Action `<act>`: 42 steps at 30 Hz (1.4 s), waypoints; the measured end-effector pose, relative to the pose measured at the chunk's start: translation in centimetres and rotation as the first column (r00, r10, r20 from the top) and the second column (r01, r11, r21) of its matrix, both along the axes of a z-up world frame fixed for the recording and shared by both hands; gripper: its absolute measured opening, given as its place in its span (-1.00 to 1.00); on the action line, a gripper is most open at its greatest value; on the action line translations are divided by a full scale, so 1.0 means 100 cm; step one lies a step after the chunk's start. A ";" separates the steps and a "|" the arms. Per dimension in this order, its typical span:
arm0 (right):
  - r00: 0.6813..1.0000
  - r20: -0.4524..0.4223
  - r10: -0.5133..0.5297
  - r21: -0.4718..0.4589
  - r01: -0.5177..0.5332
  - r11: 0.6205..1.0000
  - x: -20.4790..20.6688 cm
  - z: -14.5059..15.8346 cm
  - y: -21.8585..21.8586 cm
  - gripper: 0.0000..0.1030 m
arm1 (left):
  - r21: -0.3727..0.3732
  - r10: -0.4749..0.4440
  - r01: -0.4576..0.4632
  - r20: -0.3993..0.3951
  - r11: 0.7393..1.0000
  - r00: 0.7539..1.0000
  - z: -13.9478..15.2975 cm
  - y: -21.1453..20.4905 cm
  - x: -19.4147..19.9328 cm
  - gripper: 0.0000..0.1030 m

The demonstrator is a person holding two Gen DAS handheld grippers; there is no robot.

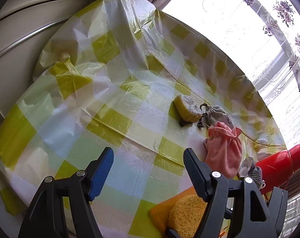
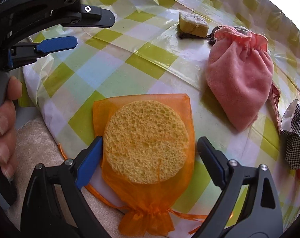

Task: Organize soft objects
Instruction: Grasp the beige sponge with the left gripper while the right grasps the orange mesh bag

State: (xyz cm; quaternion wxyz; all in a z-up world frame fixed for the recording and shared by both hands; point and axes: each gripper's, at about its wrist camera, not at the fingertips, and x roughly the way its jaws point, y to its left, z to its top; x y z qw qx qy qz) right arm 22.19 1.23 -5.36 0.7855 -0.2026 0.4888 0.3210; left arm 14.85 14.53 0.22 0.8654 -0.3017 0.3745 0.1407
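Your right tongs (image 2: 149, 159) are spread around the round sponge (image 2: 146, 140) on the orange mesh bag (image 2: 146, 204). Your left tongs (image 1: 148, 170) hang spread, empty. Squeeze the sponge's edges gently, leaving the mesh on the worktop (image 2: 114, 63).

You had open checked counter (image 1: 102, 107) across the left and centre of the left wrist view, nothing standing there. Obstacles crowded the right: the yellow block (image 1: 186, 109), grey pouch (image 1: 219, 115), pink pouch (image 1: 224, 150) and red cup (image 1: 280, 164) sat close together. In the right wrist view the left tool (image 2: 94, 27) blocked the upper left.
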 end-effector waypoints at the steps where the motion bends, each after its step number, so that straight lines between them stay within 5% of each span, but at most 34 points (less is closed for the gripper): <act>1: 1.000 0.005 -0.008 0.006 0.008 1.000 0.002 0.001 -0.001 0.71 | 0.001 -0.003 0.003 0.003 1.000 1.000 0.000 0.000 0.005 0.43; 17: 0.957 0.005 -0.291 0.137 0.288 0.948 0.029 0.021 -0.072 0.61 | 0.000 -0.083 0.083 -0.014 0.997 0.996 -0.008 -0.025 0.126 0.43; 26: 0.932 0.031 -0.360 0.167 0.351 0.921 0.020 0.038 -0.114 0.61 | 0.014 -0.072 0.074 -0.114 0.997 0.991 -0.029 -0.035 0.184 0.48; 29: 0.926 0.034 -0.376 0.170 0.365 0.915 0.015 0.041 -0.128 0.61 | 0.064 -0.090 0.100 -0.153 0.993 0.984 -0.035 -0.041 0.193 0.44; 32: 0.917 0.032 -0.398 0.175 0.387 0.905 0.013 0.043 -0.140 0.61 | 0.114 -0.091 0.112 -0.177 0.987 0.980 -0.036 -0.044 0.194 0.06; 42: 0.896 0.057 -0.440 0.181 0.424 0.887 0.006 0.050 -0.166 0.61 | 0.141 -0.057 0.073 -0.113 0.987 0.992 -0.013 -0.039 0.155 -0.01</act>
